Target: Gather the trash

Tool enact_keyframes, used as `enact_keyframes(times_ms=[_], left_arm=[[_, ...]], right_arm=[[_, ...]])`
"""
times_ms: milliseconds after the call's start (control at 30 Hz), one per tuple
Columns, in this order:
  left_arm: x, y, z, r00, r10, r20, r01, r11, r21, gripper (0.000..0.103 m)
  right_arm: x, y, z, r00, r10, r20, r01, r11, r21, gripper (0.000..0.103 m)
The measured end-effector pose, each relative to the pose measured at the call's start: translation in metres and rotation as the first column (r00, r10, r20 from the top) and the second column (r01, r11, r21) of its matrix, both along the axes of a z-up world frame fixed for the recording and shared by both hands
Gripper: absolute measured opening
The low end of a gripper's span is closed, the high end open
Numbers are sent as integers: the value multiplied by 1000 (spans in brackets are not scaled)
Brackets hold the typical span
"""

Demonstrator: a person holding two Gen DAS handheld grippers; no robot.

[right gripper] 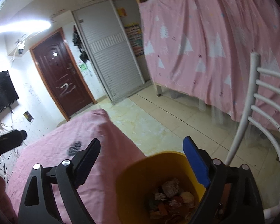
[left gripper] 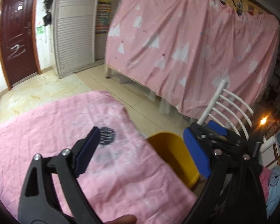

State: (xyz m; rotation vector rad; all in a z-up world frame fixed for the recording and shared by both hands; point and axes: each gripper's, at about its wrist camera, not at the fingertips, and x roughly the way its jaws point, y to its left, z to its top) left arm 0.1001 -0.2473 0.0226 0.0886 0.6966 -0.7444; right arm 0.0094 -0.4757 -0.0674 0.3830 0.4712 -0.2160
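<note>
A yellow bin (right gripper: 140,177) stands beside the pink-covered table (right gripper: 69,160), just below my right gripper (right gripper: 145,158). Inside it lie several scraps of trash (right gripper: 169,199): crumpled paper and orange and brown bits. My right gripper is open and empty above the bin's rim. In the left wrist view my left gripper (left gripper: 141,149) is open and empty over the pink table cloth (left gripper: 65,140), with the yellow bin (left gripper: 175,158) at the table's right edge. The other gripper's blue pads (left gripper: 216,128) show behind the bin. A dark round print (left gripper: 107,135) marks the cloth.
A white slatted chair back (right gripper: 257,112) stands right of the bin. A pink curtain with white trees (left gripper: 186,46) covers a bunk frame behind. A brown door (right gripper: 61,82), a white louvred wardrobe (right gripper: 110,61) and a wall TV (right gripper: 1,91) are further off. Tiled floor (right gripper: 168,123) lies between.
</note>
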Motion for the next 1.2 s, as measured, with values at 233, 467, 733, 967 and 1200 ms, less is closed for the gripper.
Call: enact_keyframes(times_ms=[233,467,733,967,1200], left_arm=[[11,64,-2,989,141,38,-139,989,-40,94],[20,115,-6,971,235,33,-233,971,-54,94],[19,175,-14,924,371,92,-369,928,-41,97],[17,223,-24,861,492,126,-494,869,-22,97],[13,262,-36,817,560,137,-565,825,-8,97]], right_arm=[[13,44,18,994,96,48,-96,995,-9,93],[40,107,23,975,223,21,-221,973,-71,93],[58,180,21,933,360,-10,-357,922,-147,94],[71,229,21,897,441,-24,-439,881,-175,94],[83,255,14,878,476,-54,-477,861,-174,94]])
